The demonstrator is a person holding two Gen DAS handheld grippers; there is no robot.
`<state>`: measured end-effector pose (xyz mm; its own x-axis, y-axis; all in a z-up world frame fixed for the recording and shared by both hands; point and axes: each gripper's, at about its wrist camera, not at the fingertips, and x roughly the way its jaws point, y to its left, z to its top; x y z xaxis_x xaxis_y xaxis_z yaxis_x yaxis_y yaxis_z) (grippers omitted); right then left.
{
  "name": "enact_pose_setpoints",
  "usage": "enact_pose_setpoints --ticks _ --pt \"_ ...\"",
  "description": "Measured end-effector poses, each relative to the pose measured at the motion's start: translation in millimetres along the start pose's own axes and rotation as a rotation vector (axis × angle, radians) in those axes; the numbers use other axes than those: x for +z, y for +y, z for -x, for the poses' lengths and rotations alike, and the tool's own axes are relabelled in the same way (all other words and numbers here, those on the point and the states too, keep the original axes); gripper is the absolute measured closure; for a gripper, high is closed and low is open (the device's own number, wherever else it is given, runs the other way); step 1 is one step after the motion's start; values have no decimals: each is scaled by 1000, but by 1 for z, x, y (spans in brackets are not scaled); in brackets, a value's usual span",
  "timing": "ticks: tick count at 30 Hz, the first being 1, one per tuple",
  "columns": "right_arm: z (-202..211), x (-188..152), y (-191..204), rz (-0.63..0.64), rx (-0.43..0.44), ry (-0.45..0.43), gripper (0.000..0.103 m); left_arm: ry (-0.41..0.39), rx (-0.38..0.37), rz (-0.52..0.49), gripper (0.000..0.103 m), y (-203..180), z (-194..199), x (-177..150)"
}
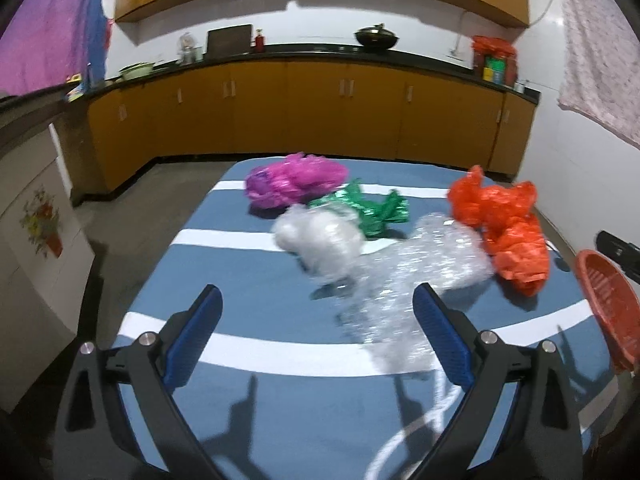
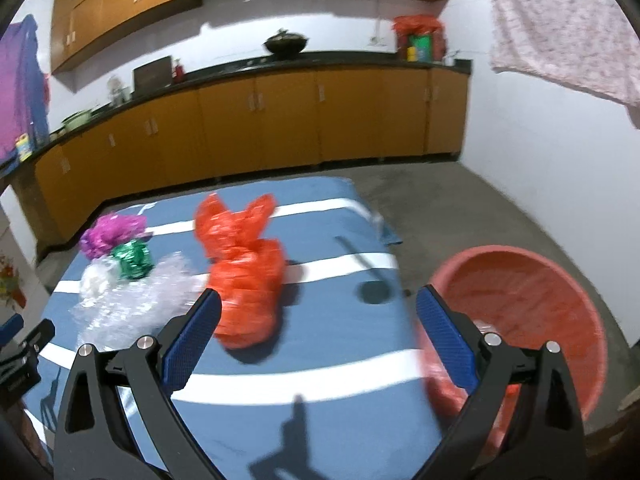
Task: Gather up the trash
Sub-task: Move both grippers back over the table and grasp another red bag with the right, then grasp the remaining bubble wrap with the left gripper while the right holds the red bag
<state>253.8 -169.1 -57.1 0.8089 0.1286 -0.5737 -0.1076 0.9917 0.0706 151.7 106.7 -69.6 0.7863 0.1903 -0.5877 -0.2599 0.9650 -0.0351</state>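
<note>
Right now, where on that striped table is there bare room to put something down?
The near part of the table, in front of the clear bubble wrap, is bare, as is the right side between the orange bag and red basin. The far left is crowded with bags.

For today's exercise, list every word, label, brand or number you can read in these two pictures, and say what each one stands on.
None can be read.
Packets in the red bag on the counter: print too blurred.
Yellow-topped bottle at the counter's left end: label too blurred.
Left gripper's body: faint white marking, too small to read.
Flower sticker on the white cabinet: picture only, no words.
</note>
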Motion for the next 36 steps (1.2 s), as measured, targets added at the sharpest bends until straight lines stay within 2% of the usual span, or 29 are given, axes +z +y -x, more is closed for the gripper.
enact_pose_setpoints --ticks 3,6,12,17,18,23,28,36 --pt "-22 0 20 10 21 24 6 -7 17 10 9 11 -1 -1" --pt "-43 2 33 25 7 54 6 -10 18 25 9 18 -2 -1" --pt "-69 3 43 11 -10 104 7 -6 8 54 9 28 -5 -3" --pt "-81 -1 45 37 -16 145 23 0 0 42 9 24 -8 -5" --pt "-81 -2 45 39 -12 151 25 1 -4 40 9 22 -8 -5" --pt "-79 -7 47 73 29 177 49 6 -28 28 9 13 -10 -4" --pt "-64 -15 40 71 42 176 56 1 -68 -7 6 -5 -10 -1" --pt "-35 -30 0 1 30 174 58 7 -117 -82 6 -43 -23 10"
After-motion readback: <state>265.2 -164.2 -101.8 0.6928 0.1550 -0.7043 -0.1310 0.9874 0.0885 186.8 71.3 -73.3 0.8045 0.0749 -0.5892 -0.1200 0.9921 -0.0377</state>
